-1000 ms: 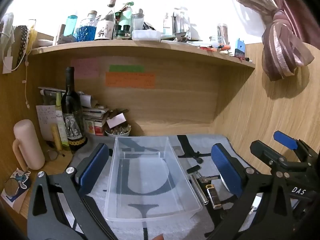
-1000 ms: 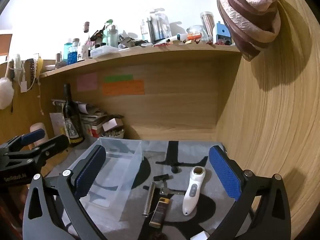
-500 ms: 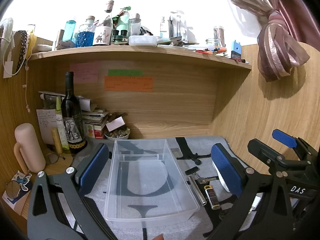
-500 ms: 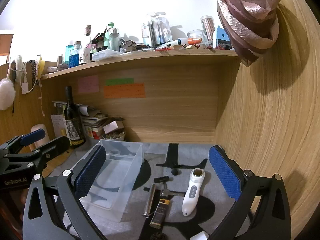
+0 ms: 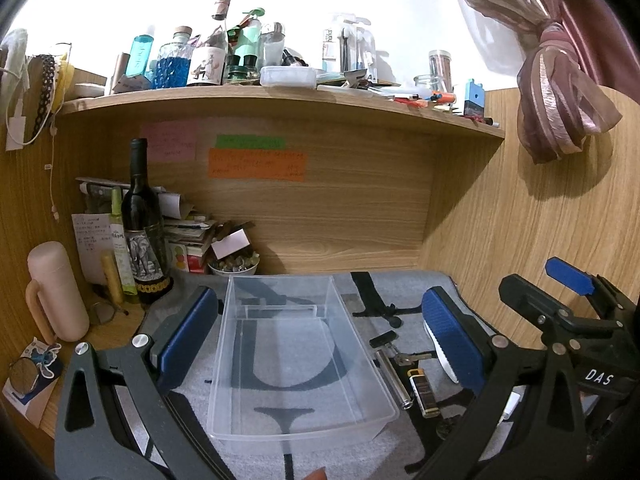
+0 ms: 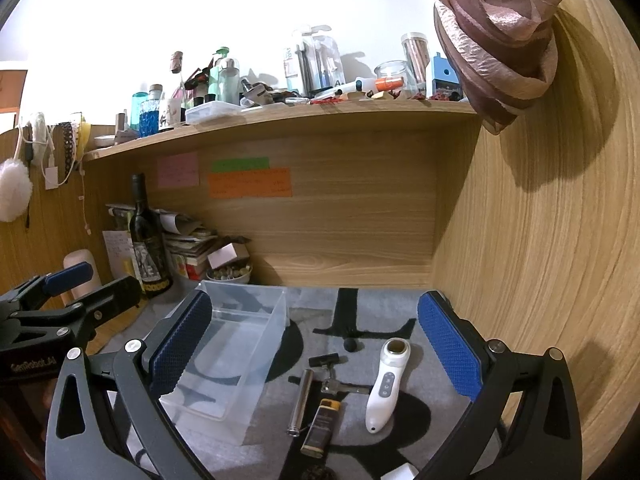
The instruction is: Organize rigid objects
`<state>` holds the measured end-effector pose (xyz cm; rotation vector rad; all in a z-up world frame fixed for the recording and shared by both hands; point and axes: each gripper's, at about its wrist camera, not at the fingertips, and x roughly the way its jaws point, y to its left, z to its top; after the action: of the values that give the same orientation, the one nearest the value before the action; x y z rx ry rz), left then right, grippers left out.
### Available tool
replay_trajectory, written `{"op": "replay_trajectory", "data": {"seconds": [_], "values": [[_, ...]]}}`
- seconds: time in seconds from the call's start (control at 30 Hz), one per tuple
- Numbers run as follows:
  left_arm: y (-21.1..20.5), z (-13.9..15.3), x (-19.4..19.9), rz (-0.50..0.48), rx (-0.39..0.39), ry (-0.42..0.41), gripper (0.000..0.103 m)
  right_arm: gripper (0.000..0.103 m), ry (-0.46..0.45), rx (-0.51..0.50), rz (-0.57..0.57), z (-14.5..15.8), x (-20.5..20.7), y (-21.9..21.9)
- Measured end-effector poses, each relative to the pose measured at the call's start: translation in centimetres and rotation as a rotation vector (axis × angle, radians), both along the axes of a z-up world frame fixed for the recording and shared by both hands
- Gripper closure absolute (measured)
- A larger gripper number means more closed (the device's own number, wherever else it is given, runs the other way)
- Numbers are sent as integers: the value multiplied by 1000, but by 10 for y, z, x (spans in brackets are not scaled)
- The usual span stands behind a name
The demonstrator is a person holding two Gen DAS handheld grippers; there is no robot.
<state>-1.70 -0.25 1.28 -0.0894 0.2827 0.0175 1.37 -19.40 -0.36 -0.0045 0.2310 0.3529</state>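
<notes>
An empty clear plastic bin (image 5: pixel 296 360) sits on the grey patterned mat; it also shows in the right wrist view (image 6: pixel 232 360). To its right lie a silver metal cylinder (image 6: pixel 301 402), a dark lighter with a yellow top (image 6: pixel 321 426), a key with a black fob (image 6: pixel 340 386) and a white handheld device (image 6: pixel 384 384). The cylinder (image 5: pixel 394 380) and lighter (image 5: pixel 422 392) also show in the left wrist view. My left gripper (image 5: pixel 320 344) is open above the bin. My right gripper (image 6: pixel 316 356) is open above the small items. Both are empty.
A wine bottle (image 5: pixel 142 232), a pink mug (image 5: pixel 56 292), stacked papers and a bowl of stones (image 5: pixel 234 266) stand at the back left. A cluttered shelf (image 5: pixel 280 96) runs overhead. A wooden wall (image 6: pixel 540 260) closes the right side. A tied curtain (image 6: pixel 496 40) hangs there.
Both views have shifted slightly, with the shelf and back wall sitting lower in frame. The bin and small items have not moved. Both grippers stay open.
</notes>
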Motion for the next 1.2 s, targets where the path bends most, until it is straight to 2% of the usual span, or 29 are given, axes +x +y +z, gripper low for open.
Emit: {"op": "replay_trajectory", "data": {"seconds": [1.2], "values": [[-5,-5,1,-11,5,2,0,0,-4,-2,1,-1,0,-1]]}}
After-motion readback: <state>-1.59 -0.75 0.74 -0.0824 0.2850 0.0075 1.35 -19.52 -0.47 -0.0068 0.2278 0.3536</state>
